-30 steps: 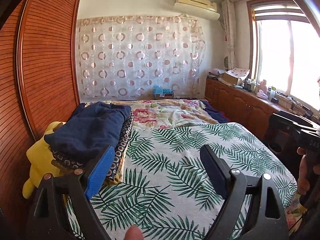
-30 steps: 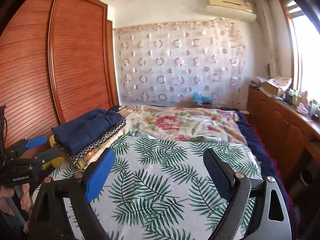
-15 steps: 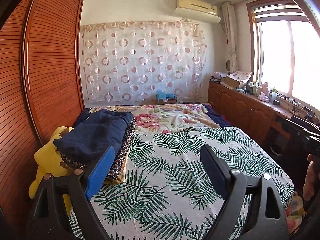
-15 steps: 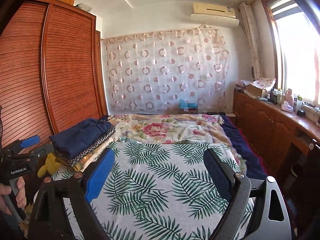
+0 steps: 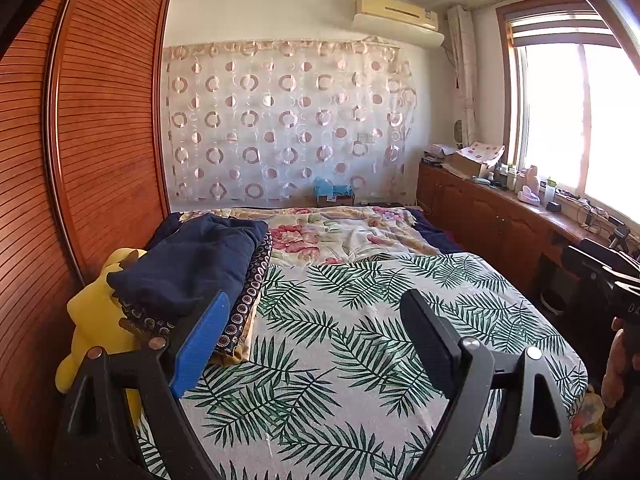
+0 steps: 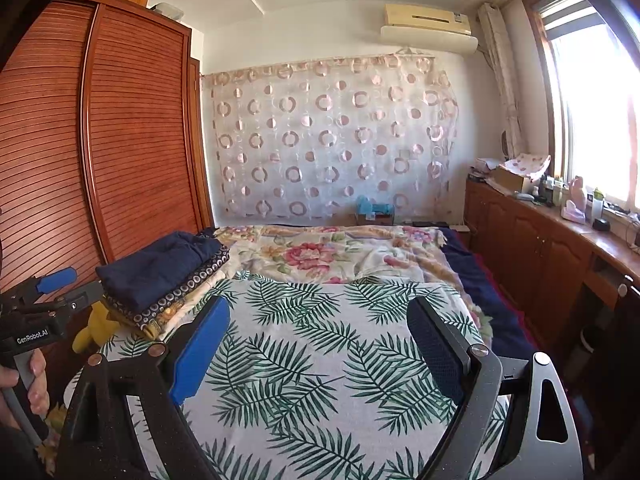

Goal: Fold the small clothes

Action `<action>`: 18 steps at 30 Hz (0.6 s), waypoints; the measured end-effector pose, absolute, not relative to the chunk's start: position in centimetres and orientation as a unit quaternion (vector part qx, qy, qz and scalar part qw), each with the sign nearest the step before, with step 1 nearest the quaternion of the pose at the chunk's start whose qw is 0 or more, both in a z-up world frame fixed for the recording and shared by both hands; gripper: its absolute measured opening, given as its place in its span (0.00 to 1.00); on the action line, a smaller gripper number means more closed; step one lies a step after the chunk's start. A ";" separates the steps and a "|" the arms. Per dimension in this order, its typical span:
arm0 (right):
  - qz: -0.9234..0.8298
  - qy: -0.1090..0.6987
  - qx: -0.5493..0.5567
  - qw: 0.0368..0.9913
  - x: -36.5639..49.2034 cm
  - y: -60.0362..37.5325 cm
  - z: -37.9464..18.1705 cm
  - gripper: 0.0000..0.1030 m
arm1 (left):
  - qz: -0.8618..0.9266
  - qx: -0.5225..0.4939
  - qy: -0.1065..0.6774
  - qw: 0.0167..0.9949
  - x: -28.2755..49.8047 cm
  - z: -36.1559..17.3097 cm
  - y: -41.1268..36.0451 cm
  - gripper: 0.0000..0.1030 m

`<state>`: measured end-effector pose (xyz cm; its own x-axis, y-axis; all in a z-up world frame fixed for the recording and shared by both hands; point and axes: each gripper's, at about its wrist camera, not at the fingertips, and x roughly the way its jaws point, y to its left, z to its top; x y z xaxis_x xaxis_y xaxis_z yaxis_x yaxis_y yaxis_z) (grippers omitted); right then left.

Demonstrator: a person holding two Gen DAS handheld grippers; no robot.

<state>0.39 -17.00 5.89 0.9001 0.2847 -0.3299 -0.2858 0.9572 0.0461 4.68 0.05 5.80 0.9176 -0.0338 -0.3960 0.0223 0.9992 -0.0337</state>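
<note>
Both grippers, left (image 5: 314, 336) and right (image 6: 318, 340), hover fingers apart above the bed's (image 5: 360, 340) leaf-print sheet; folded clothes (image 5: 188, 264) hug its wardrobe-side edge.

Left black two-finger gripper with blue pad (image 5: 314, 336): jaws spread wide, nothing between them, held level and pointing forward. Right black two-finger gripper with blue pad (image 6: 318, 344): jaws likewise spread wide and empty, level. The person's left hand (image 6: 24, 380) grips the left handle; part of the right hand (image 5: 618, 364) shows at the right handle.
</note>
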 end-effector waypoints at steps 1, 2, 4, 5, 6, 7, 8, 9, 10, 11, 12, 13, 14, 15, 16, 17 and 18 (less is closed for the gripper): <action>0.147 0.169 -0.003 0.975 0.4 -17.1 5.9 0.88 | -0.014 -0.014 0.203 0.979 4.7 5.8 0.1 0.85; 0.146 0.169 -0.004 0.975 0.5 -17.2 5.9 0.88 | -0.013 -0.014 0.201 0.979 4.6 5.8 0.0 0.85; 0.147 0.169 -0.005 0.975 0.5 -17.5 5.9 0.88 | -0.013 -0.016 0.201 0.979 4.5 5.6 0.1 0.85; 0.146 0.169 -0.005 0.975 0.6 -17.7 5.8 0.88 | -0.013 -0.016 0.200 0.980 4.5 5.6 0.1 0.85; 0.147 0.170 -0.005 0.974 0.6 -17.9 5.8 0.88 | -0.013 -0.016 0.200 0.980 4.5 5.7 0.1 0.85; 0.148 0.170 -0.004 0.974 0.7 -18.0 5.8 0.88 | -0.013 -0.015 0.201 0.979 4.5 5.7 0.1 0.85; 0.148 0.171 -0.004 0.974 0.8 -18.2 5.8 0.88 | -0.013 -0.015 0.201 0.979 4.5 5.7 0.1 0.85; 0.148 0.171 -0.004 0.974 0.8 -18.3 5.8 0.88 | -0.013 -0.015 0.201 0.979 4.5 5.7 0.1 0.85; 0.149 0.171 -0.004 0.974 0.9 -18.5 5.8 0.88 | -0.013 -0.015 0.200 0.980 4.5 5.7 0.1 0.85; 0.150 0.172 -0.003 0.974 0.9 -18.5 5.8 0.88 | -0.013 -0.015 0.201 0.979 4.5 5.7 0.1 0.85; 0.150 0.172 -0.002 0.974 0.9 -18.5 5.9 0.88 | -0.012 -0.015 0.201 0.979 4.5 5.7 0.1 0.85; 0.151 0.172 -0.002 0.973 0.9 -18.7 5.8 0.88 | -0.013 -0.015 0.201 0.979 4.4 5.7 0.0 0.85; 0.152 0.172 -0.003 0.973 1.0 -18.8 5.9 0.88 | -0.013 -0.015 0.201 0.979 4.4 5.7 0.0 0.85; 0.153 0.172 -0.003 0.973 1.0 -18.8 5.9 0.88 | -0.012 -0.015 0.201 0.979 4.5 5.7 0.0 0.85; 0.153 0.172 -0.003 0.973 1.0 -18.8 5.9 0.88 | -0.012 -0.016 0.201 0.979 4.4 5.7 0.0 0.85; 0.153 0.172 -0.003 0.973 1.0 -18.8 5.9 0.88 | -0.012 -0.016 0.201 0.979 4.5 5.7 0.0 0.85; 0.153 0.171 -0.003 0.973 0.9 -18.8 5.9 0.88 | -0.012 -0.016 0.200 0.979 4.4 5.7 0.0 0.85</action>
